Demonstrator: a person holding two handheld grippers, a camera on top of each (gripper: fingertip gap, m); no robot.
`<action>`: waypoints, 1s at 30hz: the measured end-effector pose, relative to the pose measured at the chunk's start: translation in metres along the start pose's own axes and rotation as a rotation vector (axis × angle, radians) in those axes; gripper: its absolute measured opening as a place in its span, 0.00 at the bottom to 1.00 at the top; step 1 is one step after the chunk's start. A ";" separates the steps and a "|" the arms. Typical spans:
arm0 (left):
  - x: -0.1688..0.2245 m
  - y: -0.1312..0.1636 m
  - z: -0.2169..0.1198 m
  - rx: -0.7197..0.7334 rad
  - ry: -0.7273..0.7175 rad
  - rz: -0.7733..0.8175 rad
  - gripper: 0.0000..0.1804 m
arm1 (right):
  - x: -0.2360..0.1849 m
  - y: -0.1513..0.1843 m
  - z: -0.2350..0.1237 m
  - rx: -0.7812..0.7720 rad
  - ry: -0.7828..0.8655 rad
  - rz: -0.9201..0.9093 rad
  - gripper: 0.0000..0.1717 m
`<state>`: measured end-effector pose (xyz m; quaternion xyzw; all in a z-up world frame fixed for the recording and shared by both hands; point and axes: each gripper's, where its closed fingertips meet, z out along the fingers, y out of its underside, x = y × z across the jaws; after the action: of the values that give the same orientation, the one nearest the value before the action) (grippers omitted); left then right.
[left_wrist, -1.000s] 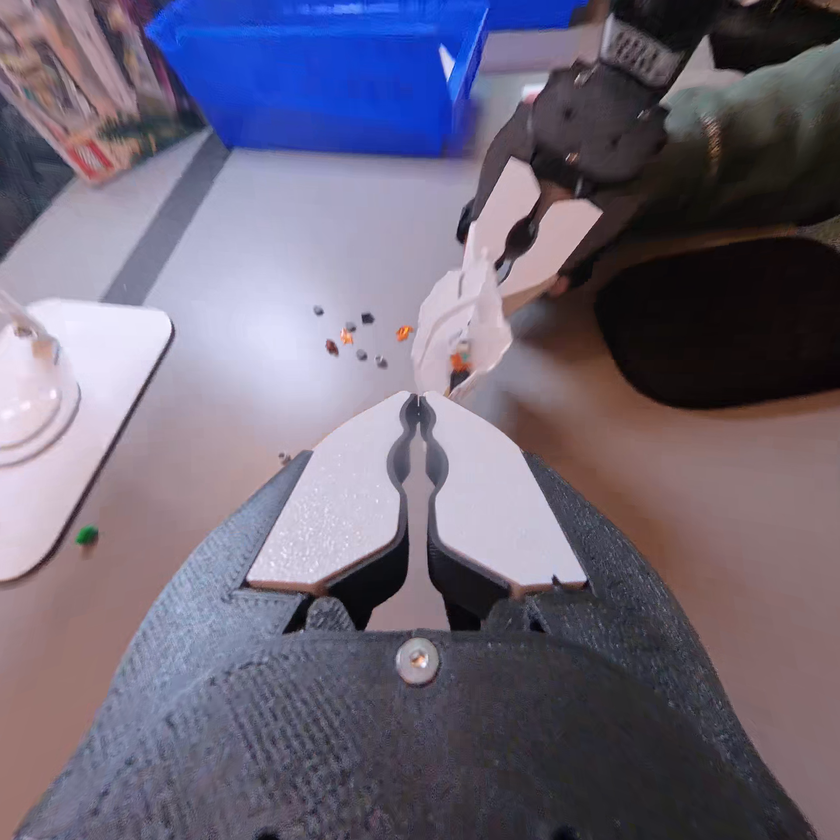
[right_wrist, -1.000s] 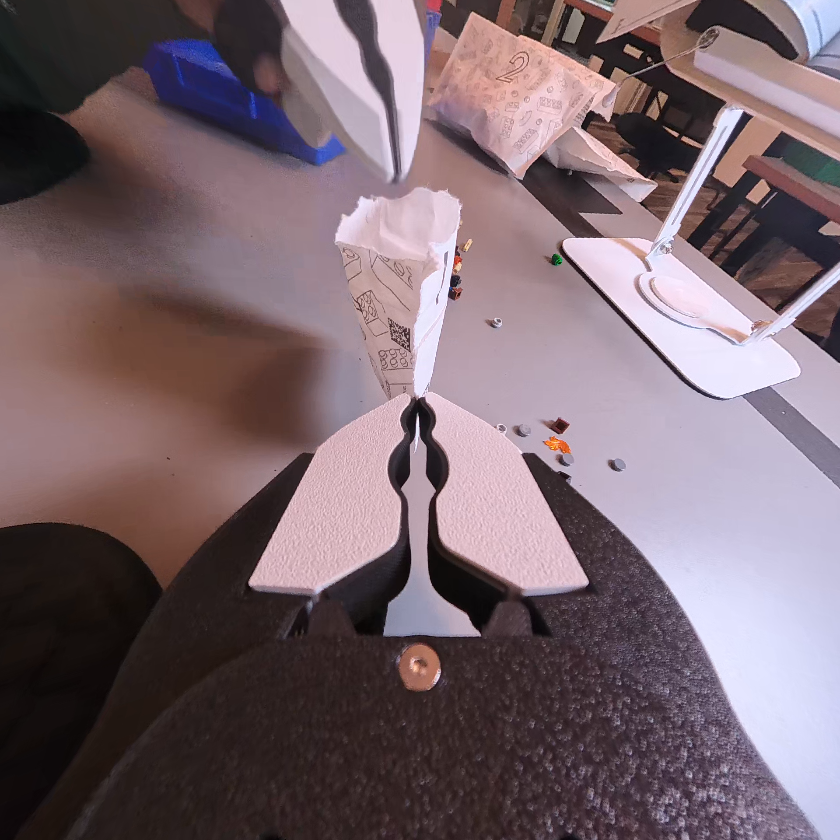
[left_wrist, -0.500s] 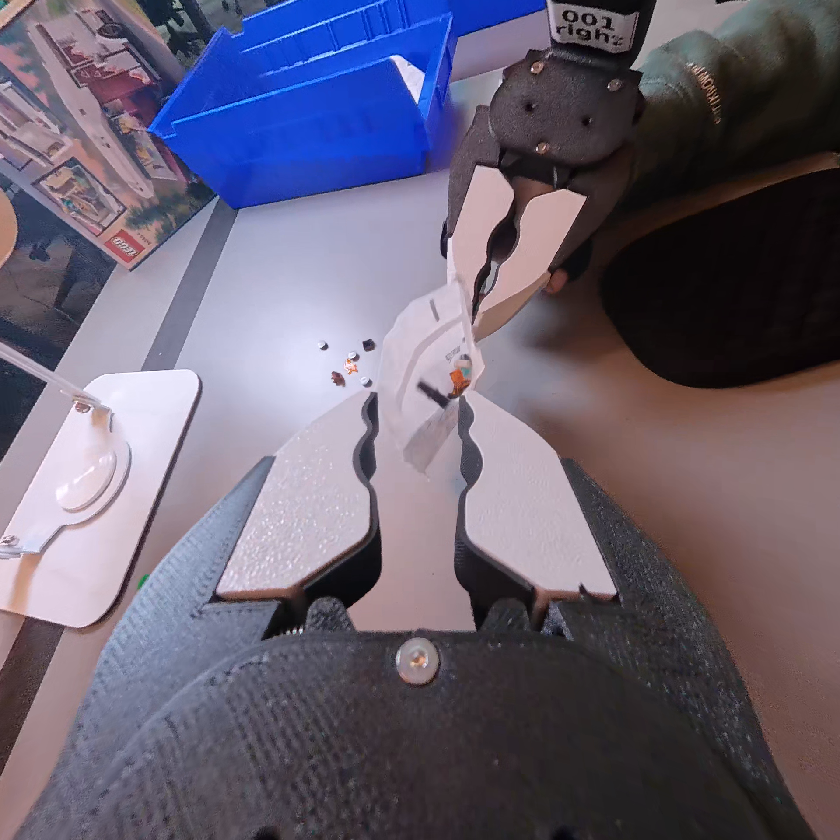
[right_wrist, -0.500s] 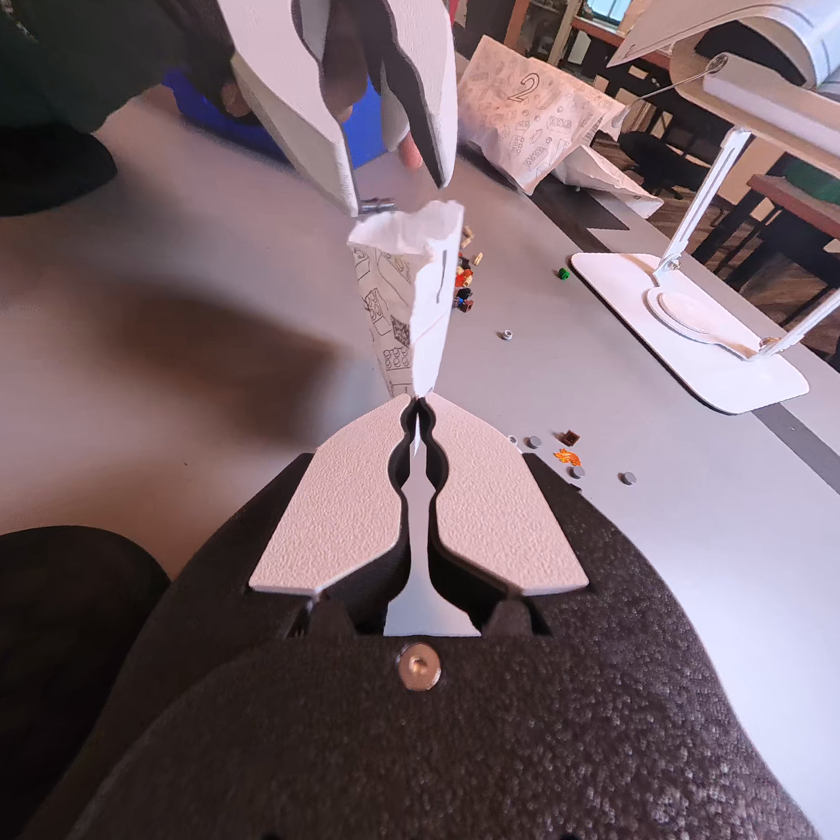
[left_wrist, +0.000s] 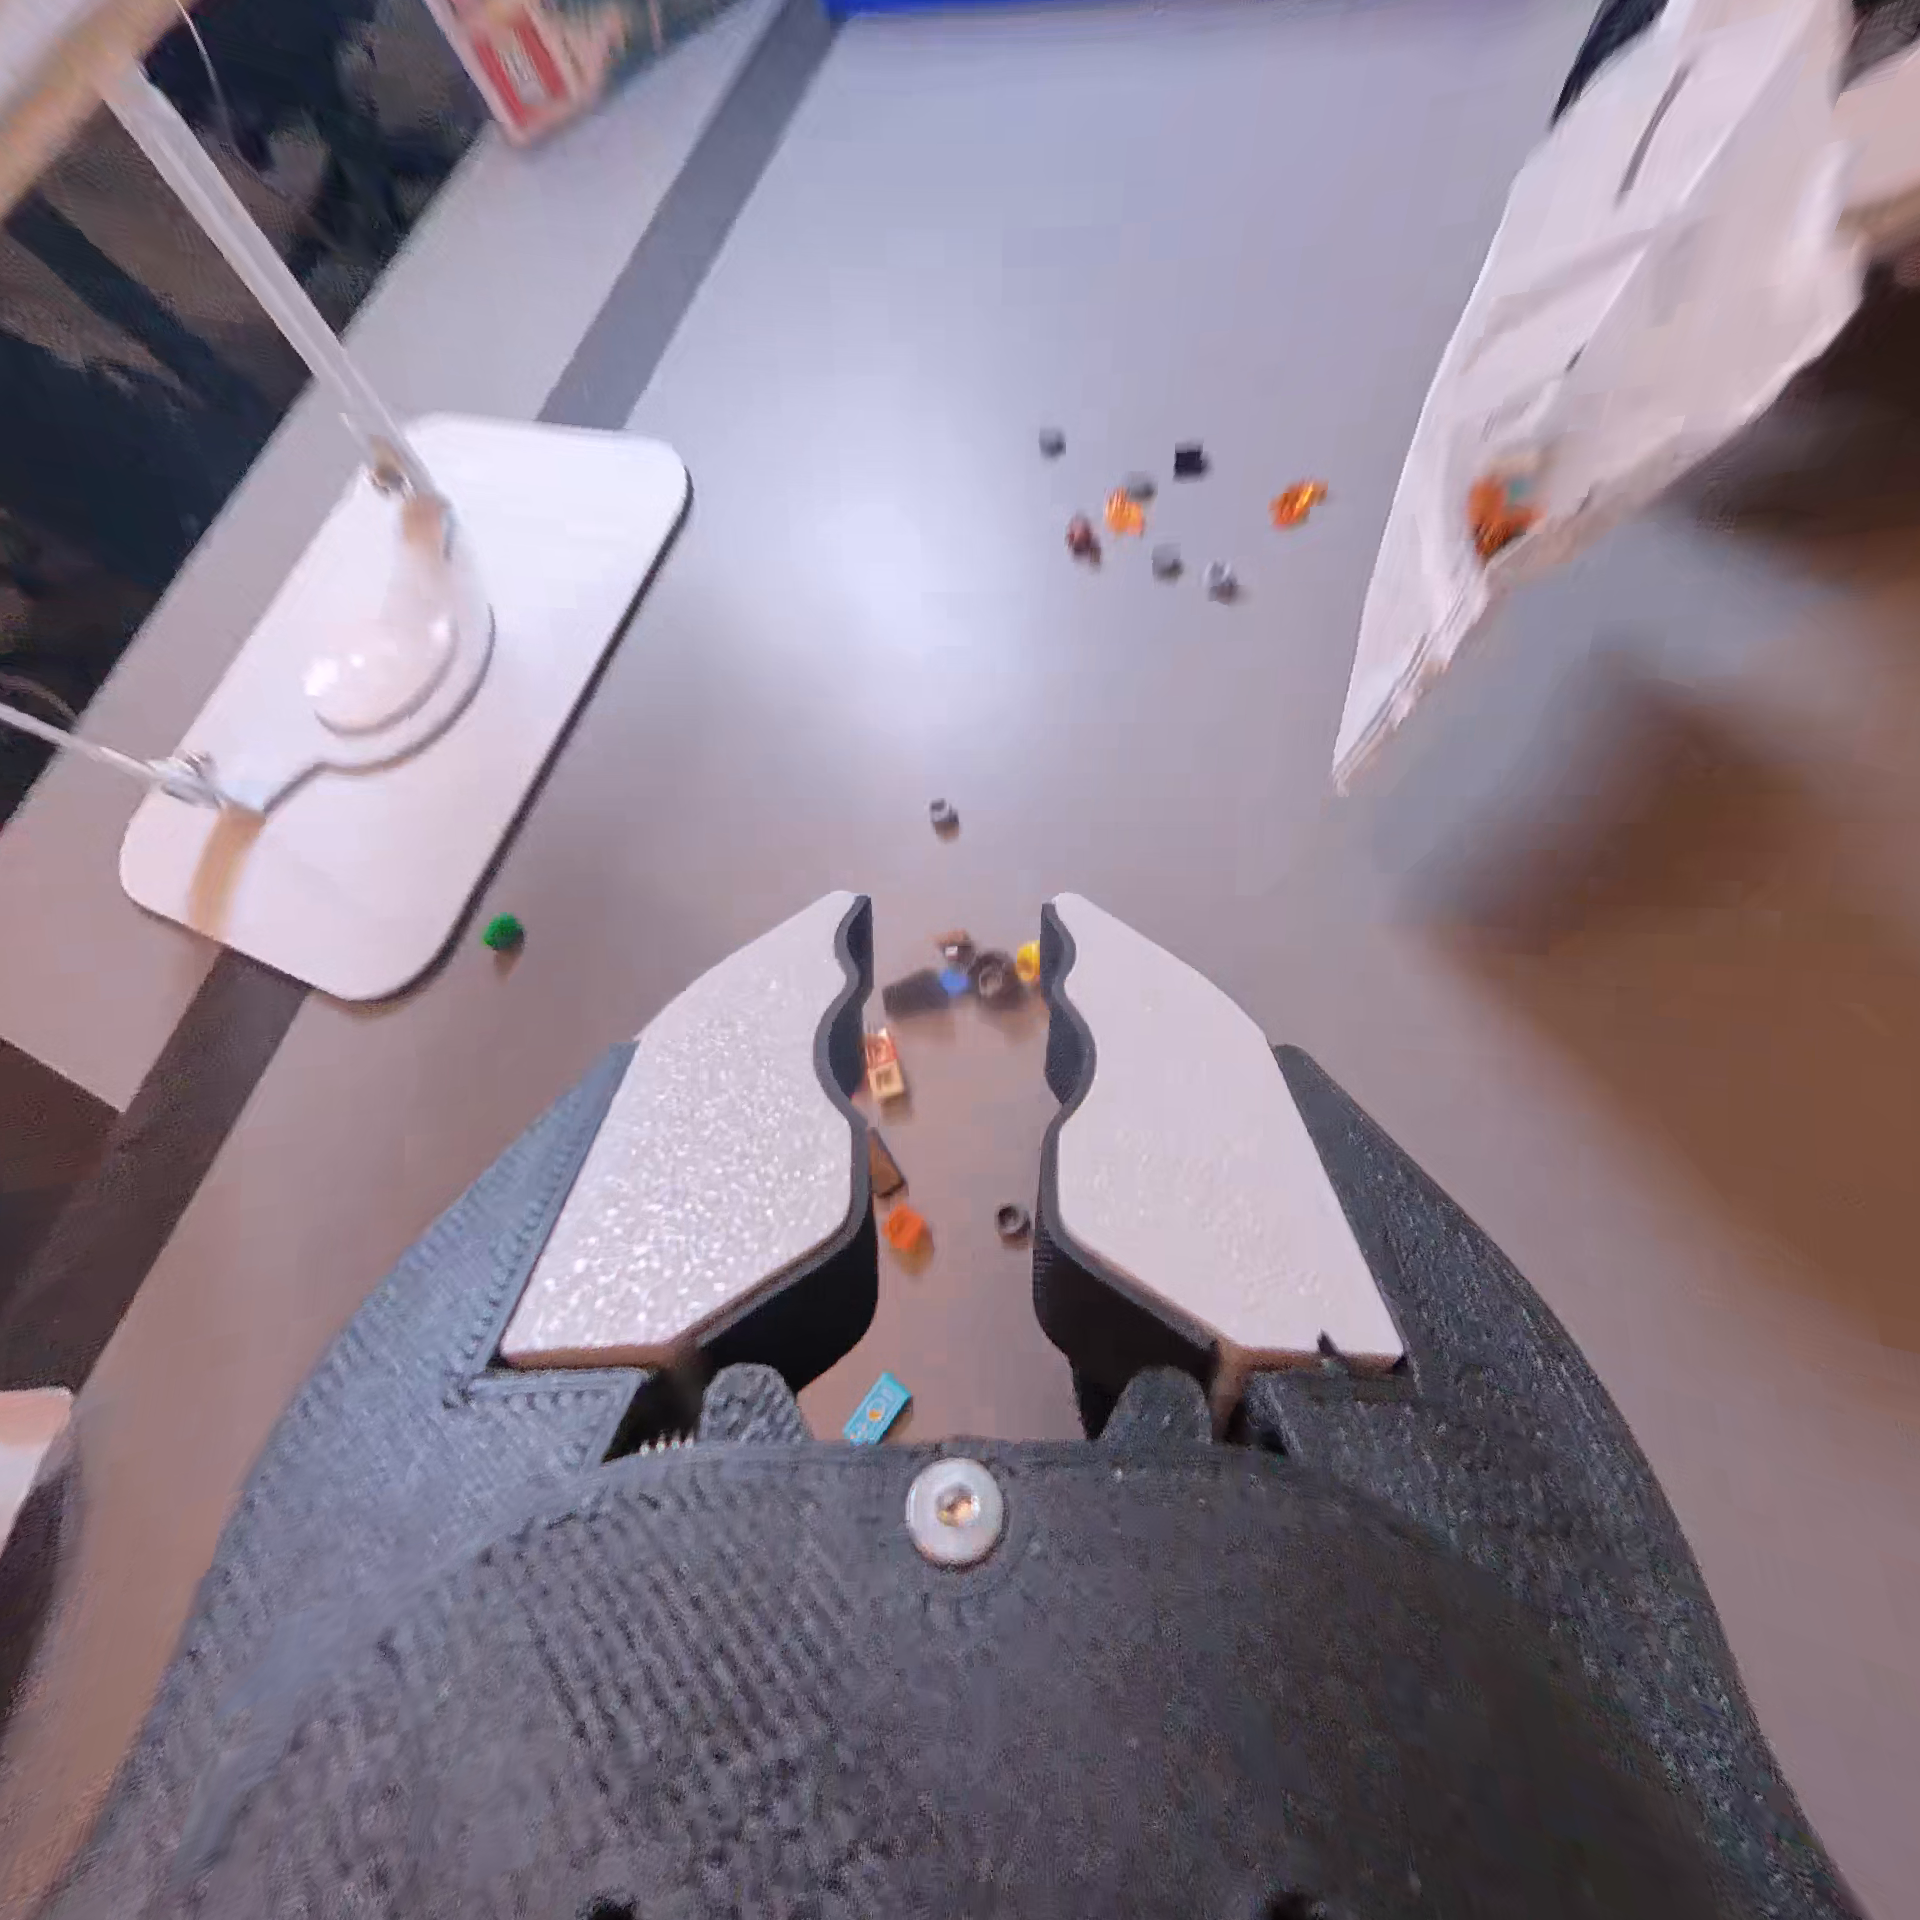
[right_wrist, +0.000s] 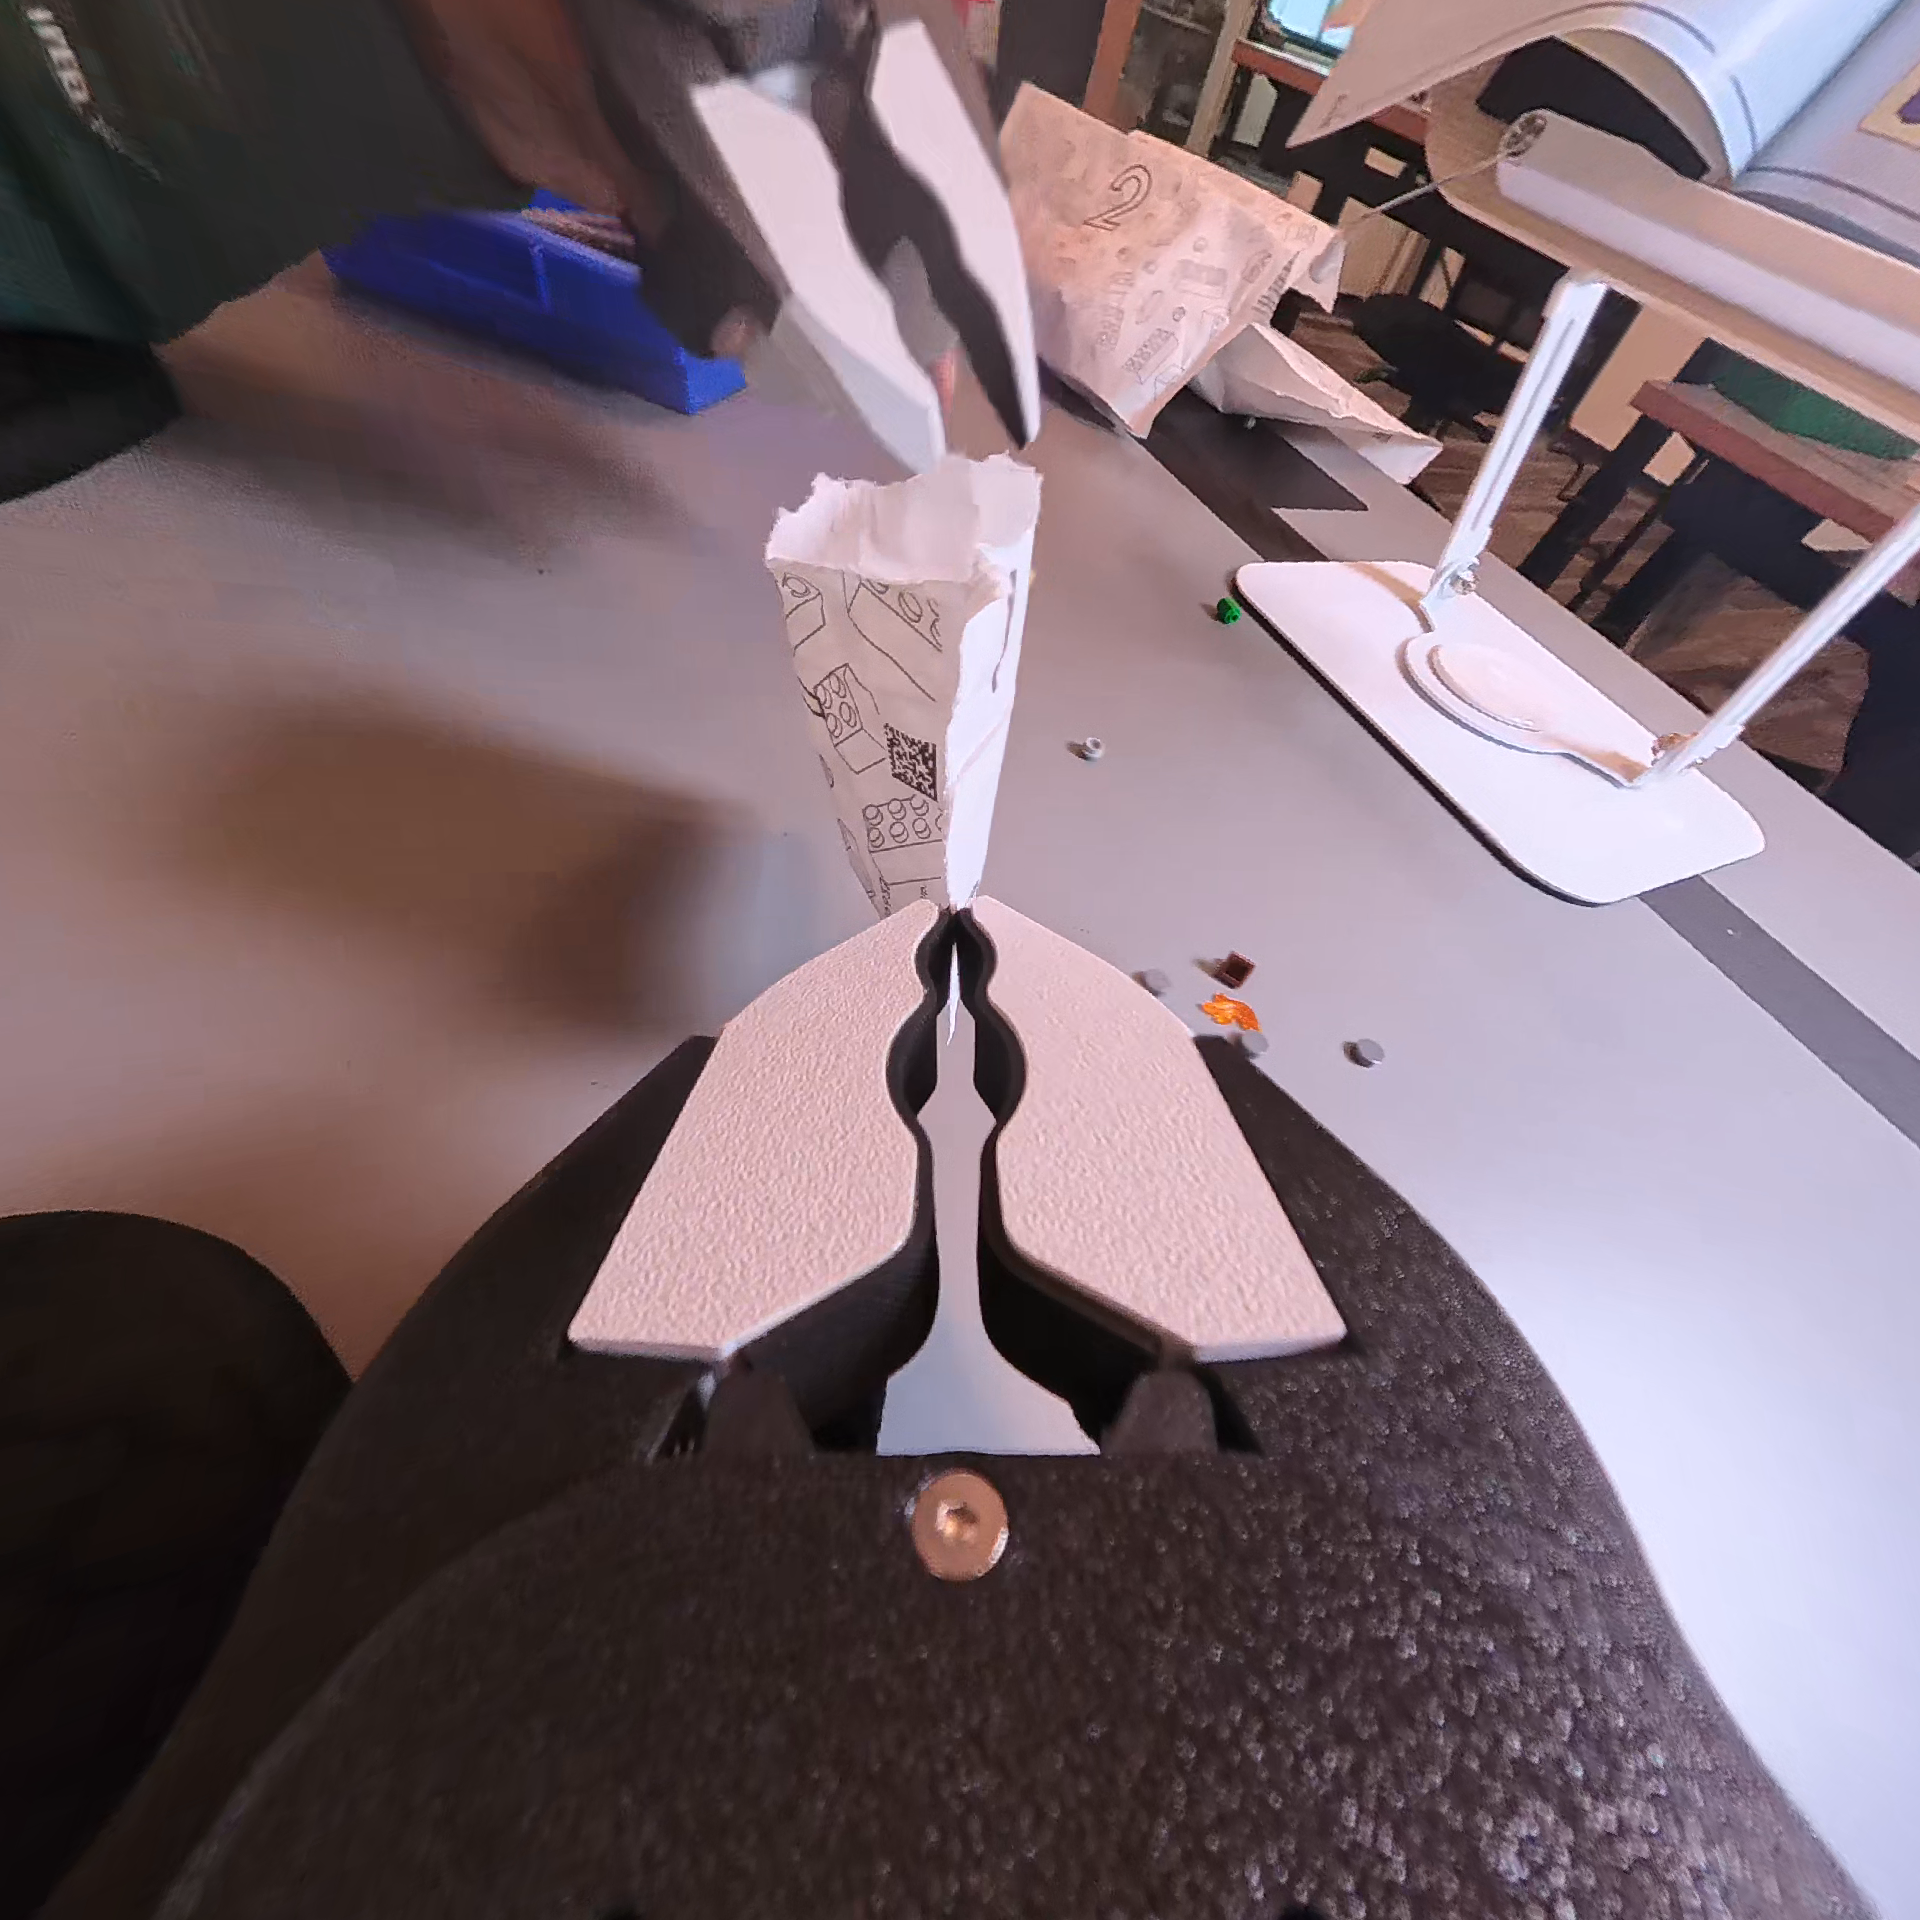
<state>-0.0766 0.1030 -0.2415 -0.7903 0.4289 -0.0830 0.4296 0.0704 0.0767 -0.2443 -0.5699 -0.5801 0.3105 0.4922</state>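
My right gripper (right_wrist: 958, 910) is shut on the bottom corner of a small white paper bag (right_wrist: 904, 665) printed with brick drawings, and holds it above the table with its torn open end away from me. The bag also shows blurred in the left wrist view (left_wrist: 1621, 343), with small coloured pieces inside. My left gripper (left_wrist: 956, 914) is open and holds nothing; it hovers above a cluster of small toy pieces (left_wrist: 966, 977) on the table. It also shows in the right wrist view (right_wrist: 935, 312), just beyond the bag's open end.
More small pieces (left_wrist: 1153, 520) lie scattered on the grey table (left_wrist: 935, 260). A white lamp base (left_wrist: 416, 686) stands at the left, with a green piece (left_wrist: 503, 932) beside it. Larger paper bags (right_wrist: 1174, 260) and a blue bin (right_wrist: 540, 301) are farther off. One gripper's finger ends stand about 15 centimeters off the other's.
My left gripper opened, let go of the bag's open end and drew back and left. My right gripper kept its hold on the bag's corner.
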 end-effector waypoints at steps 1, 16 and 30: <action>-0.001 0.013 0.008 -0.050 0.013 -0.005 0.19 | 0.003 0.001 -0.001 0.001 0.007 0.011 0.00; 0.009 0.045 0.044 -0.241 0.116 -0.041 0.17 | 0.008 0.001 -0.002 0.010 0.010 0.045 0.00; 0.006 0.046 0.042 -0.278 0.081 0.060 0.06 | 0.007 0.001 -0.002 0.008 0.006 0.044 0.00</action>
<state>-0.0794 0.1118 -0.3035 -0.8250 0.4766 -0.0418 0.3008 0.0734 0.0832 -0.2429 -0.5813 -0.5647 0.3217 0.4896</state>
